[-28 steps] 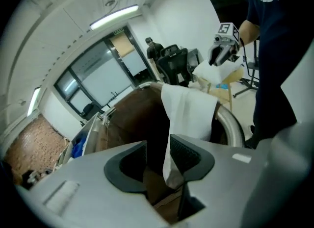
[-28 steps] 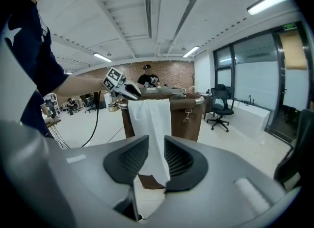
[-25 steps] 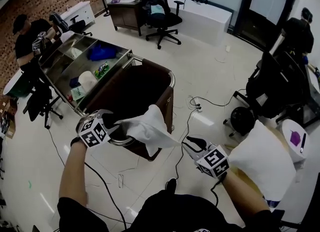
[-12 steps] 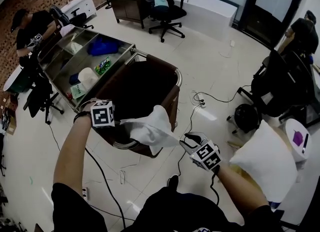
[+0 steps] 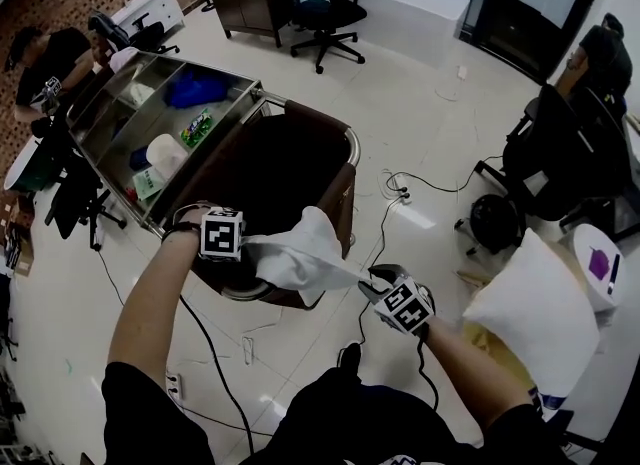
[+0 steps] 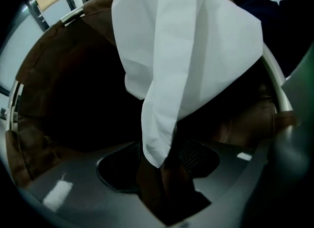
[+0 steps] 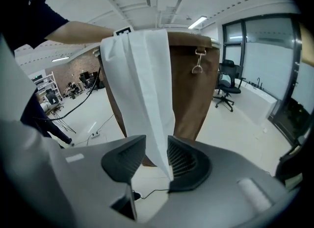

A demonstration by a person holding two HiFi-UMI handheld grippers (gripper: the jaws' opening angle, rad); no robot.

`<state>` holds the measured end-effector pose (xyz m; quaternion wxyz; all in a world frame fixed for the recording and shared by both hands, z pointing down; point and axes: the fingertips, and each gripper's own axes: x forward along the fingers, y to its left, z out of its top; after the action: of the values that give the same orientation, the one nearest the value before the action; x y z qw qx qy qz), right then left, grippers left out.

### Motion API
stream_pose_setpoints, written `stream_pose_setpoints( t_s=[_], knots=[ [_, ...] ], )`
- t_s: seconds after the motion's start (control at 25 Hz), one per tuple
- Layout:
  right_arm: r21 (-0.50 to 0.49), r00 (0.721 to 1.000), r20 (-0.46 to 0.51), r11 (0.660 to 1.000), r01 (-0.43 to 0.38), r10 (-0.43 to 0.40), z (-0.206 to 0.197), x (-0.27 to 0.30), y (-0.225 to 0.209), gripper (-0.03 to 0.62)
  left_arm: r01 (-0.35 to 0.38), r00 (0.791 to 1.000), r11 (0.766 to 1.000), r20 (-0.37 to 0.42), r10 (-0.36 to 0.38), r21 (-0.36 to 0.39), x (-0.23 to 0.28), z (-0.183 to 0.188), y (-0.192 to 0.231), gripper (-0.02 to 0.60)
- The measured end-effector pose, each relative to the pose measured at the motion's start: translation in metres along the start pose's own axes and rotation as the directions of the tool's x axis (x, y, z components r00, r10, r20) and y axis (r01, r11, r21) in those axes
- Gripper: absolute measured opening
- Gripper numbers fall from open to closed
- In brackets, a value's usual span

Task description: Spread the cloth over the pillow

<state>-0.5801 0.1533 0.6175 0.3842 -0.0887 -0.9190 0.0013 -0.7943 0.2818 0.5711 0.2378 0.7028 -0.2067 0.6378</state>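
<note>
cloth [image 5: 300, 253] hangs loose between left hand-held gripper [image 5: 248, 249] and right hand-held gripper [image 5: 373, 275], jaws apart, just opening; pillow [image 5: 540, 313] not yet covered.

One white cloth [image 5: 300, 253], one white pillow [image 5: 535, 318], one brown hamper [image 5: 338, 203], one steel cart [image 5: 110, 123] of open compartments, one blue bundle [image 5: 195, 88] inside it, one seated person [image 5: 45, 58] at left

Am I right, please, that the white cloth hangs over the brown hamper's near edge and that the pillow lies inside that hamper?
Not quite: the pillow lies outside the brown hamper, well apart from it at the right of the head view. The white cloth does hang over that hamper's near edge.
</note>
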Motion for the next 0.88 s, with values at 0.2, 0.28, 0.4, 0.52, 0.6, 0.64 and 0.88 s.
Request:
stream_pose_setpoints(
  t_s=[0.2,0.28,0.4,0.52,0.6,0.64,0.88],
  knots=[
    [-0.057,0.997,-0.08,0.998,0.003,-0.008,-0.021,0.025,0.0,0.166,-0.023,0.999,0.999,-0.023,0.024,0.027,0.013,-0.002,0.004,0.219],
    [-0.084,0.995,-0.102,0.996,0.001,-0.01,-0.025,0.036,-0.001,0.17,-0.026,0.999,0.999,-0.024,0.027,0.036,0.014,-0.003,0.005,0.192],
    [-0.111,0.991,-0.134,0.994,0.014,-0.029,-0.034,0.053,-0.004,0.175,-0.032,0.999,0.998,-0.032,0.034,0.054,0.016,-0.003,0.004,0.152],
    [-0.126,0.986,-0.158,0.991,0.034,-0.054,-0.043,0.066,-0.009,0.175,-0.044,0.998,0.996,-0.042,0.048,0.074,0.018,-0.004,0.005,0.091],
    [-0.131,0.982,-0.178,0.991,0.038,-0.061,-0.049,0.072,-0.01,0.173,-0.05,0.998,0.995,-0.045,0.054,0.084,0.018,-0.004,0.006,0.053],
    [-0.133,0.98,-0.188,0.99,0.041,-0.066,-0.051,0.075,-0.01,0.173,-0.05,0.998,0.995,-0.044,0.054,0.084,0.018,-0.005,0.005,0.048],
    [-0.143,0.968,-0.219,0.986,0.09,-0.12,-0.062,0.073,-0.019,0.067,-0.057,0.997,0.995,-0.049,0.061,0.083,0.015,-0.011,0.004,0.0]
  ],
)
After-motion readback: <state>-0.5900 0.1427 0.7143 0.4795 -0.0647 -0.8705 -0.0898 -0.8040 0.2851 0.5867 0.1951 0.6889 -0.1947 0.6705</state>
